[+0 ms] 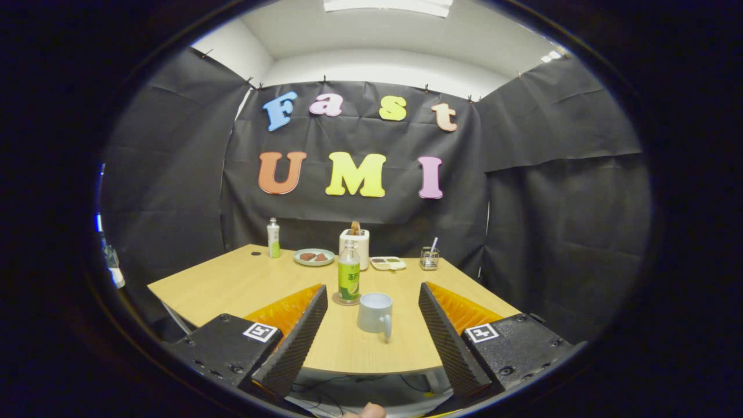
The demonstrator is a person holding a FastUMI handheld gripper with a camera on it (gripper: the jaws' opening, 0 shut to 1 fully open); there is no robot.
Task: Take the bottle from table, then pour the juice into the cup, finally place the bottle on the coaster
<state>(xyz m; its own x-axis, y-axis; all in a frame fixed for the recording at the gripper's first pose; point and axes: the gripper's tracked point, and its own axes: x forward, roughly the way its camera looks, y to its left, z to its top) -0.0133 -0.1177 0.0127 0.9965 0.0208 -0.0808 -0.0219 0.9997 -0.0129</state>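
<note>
The gripper [372, 331] hangs over the near edge of the wooden table [232, 284] with its two fingers [299, 337] spread wide apart, holding nothing and touching nothing. Between the fingers and a little ahead of them stands the pale cup [375, 313], upright, its handle turned toward the camera. Just beyond the cup and slightly to its left stands the bottle [349, 273], upright, with a green label and a cap on top; it sits on a small round coaster [341, 301], whose rim shows around its base. Bottle and cup are near each other but apart.

Farther back along the table's far edge are a second, smaller bottle [273, 238], a plate [314, 256] with brown pieces on it, a white box-shaped holder [355, 239] behind the bottle, a shallow tray [388, 263] and a small glass [429, 258] with a straw in it
</note>
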